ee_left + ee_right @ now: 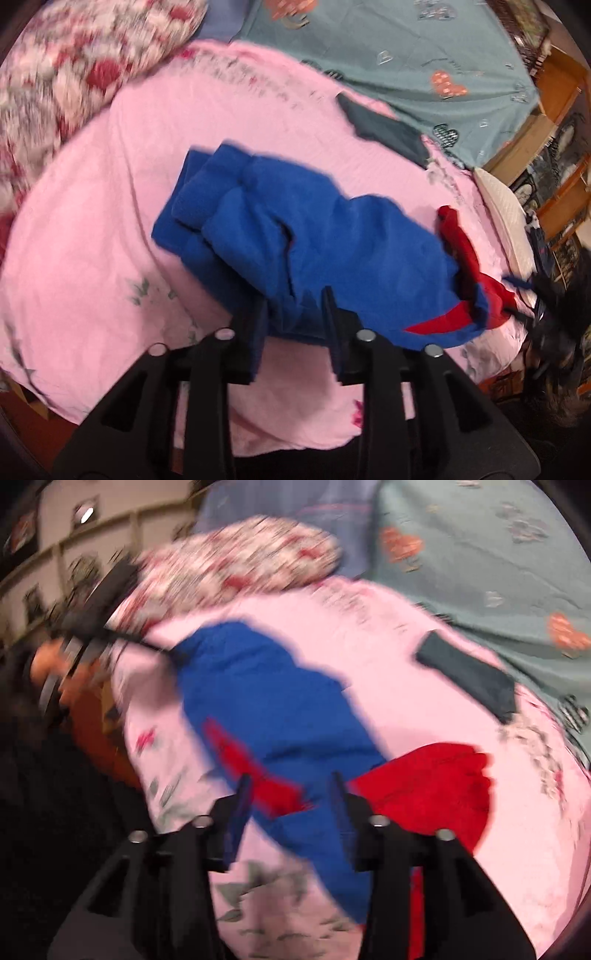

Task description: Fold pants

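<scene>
The left gripper (295, 302) and right gripper (291, 794) hover with fingers parted, gripping nothing, at the near edge of the blue-and-red pants (314, 236), bunched on a pink bedsheet (92, 240). Beyond the pants lie a dark cloth (388, 133) and a floral pillow (74, 66).

Folded blue pants (295, 236) on pink sheet (92, 240), open tool (295, 317) just above

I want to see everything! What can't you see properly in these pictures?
- Right wrist view: motion blur smears the flowered pillow and the shelves.
- Right wrist view: the blue fleece pants with red trim run behind the right gripper.
- Left wrist view: a dark fuzzy shape at the right edge is unreadable.
</scene>
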A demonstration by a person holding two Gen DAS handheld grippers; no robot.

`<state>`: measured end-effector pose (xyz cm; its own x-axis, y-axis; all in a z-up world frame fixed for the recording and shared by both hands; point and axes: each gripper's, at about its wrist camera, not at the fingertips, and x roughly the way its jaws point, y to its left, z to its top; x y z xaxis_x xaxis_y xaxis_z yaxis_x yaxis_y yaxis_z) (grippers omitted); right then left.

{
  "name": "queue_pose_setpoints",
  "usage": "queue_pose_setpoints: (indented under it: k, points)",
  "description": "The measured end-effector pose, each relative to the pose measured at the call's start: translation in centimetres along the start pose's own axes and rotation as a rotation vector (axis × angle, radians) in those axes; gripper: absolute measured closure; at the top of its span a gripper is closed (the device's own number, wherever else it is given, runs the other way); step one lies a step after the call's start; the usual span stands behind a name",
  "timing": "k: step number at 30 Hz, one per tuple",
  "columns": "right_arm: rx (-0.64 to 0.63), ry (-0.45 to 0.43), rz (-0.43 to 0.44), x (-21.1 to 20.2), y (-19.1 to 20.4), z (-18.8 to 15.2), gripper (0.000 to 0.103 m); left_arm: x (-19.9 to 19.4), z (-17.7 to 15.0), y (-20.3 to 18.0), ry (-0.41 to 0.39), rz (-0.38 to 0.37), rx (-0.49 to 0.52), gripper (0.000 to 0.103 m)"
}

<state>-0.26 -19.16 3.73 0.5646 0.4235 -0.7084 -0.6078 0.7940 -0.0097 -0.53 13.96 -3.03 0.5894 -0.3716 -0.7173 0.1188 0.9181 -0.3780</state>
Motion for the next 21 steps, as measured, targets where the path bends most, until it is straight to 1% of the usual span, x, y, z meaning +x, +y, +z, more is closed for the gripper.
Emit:
queue_pose_setpoints:
  k: [1, 2, 3, 4, 6, 8, 10, 11, 12, 13, 14, 15, 17, 18, 19, 20, 21]
  points:
    - [0.09, -0.016, -0.041, -0.6, -2.5, 1.0, 0.041, -1.0, 0.2, -1.4, -0.024, -0.015, 0.043, 0.066]
    - [0.157, -0.015, -0.068, -0.7, -4.5, 1.8, 0.032, -1.6, 0.2, -2.6, -0.039, -0.038, 0.078, 0.062]
    - [0.215, 0.001, -0.103, -0.3, -6.2, 2.5, 0.027, -1.8, 0.2, -3.7, -0.045, -0.06, 0.109, 0.06]
    - [0.283, 0.037, -0.157, 0.7, -8.2, 3.5, 0.024, -1.8, 0.1, -5.2, -0.041, -0.092, 0.147, 0.06]
    - [0.372, 0.099, -0.17, 2.8, -10.2, 4.2, 0.024, -0.3, -0.6, -8.1, 0.0, -0.16, 0.216, 0.058]
    - [0.5, 0.199, -0.16, 6.5, -12.3, 4.5, 0.024, 2.2, -1.5, -10.3, 0.067, -0.213, 0.261, 0.058]
    - [0.557, 0.291, -0.172, 10.3, -12.7, 4.1, 0.024, 4.4, -2.3, -11.6, 0.113, -0.226, 0.295, 0.058]
    - [0.563, 0.33, -0.186, 11.7, -12.4, 3.6, 0.026, 5.7, -2.7, -11.9, 0.139, -0.226, 0.304, 0.058]
    - [0.56, 0.361, -0.191, 13.0, -12.2, 3.2, 0.033, 6.7, -2.9, -11.8, 0.159, -0.218, 0.299, 0.058]
    - [0.552, 0.385, -0.167, 14.1, -12.0, 2.6, 0.072, 7.6, -3.1, -11.4, 0.183, -0.212, 0.287, 0.058]
    - [0.558, 0.381, -0.153, 14.2, -12.1, 2.2, 0.099, 8.3, -3.1, -11.3, 0.198, -0.21, 0.278, 0.059]
    - [0.562, 0.336, -0.149, 13.3, -12.0, 1.8, 0.099, 8.8, -3.2, -10.9, 0.21, -0.21, 0.265, 0.059]
    - [0.55, 0.197, -0.149, 9.6, -12.3, 2.2, 0.099, 9.0, -3.1, -10.6, 0.208, -0.227, 0.262, 0.059]
    - [0.559, 0.117, -0.139, 7.2, -12.3, 2.1, 0.099, 9.0, -3.0, -10.6, 0.205, -0.23, 0.263, 0.059]
    - [0.573, 0.026, -0.147, 3.7, -12.4, 2.0, 0.099, 9.0, -3.0, -10.6, 0.201, -0.232, 0.267, 0.059]
    - [0.581, -0.046, -0.151, 1.0, -12.4, 1.7, 0.099, 9.2, -3.0, -10.8, 0.195, -0.232, 0.272, 0.057]
    - [0.59, -0.133, -0.164, -2.6, -12.1, 0.7, 0.1, 9.3, -3.0, -10.9, 0.184, -0.229, 0.278, 0.056]
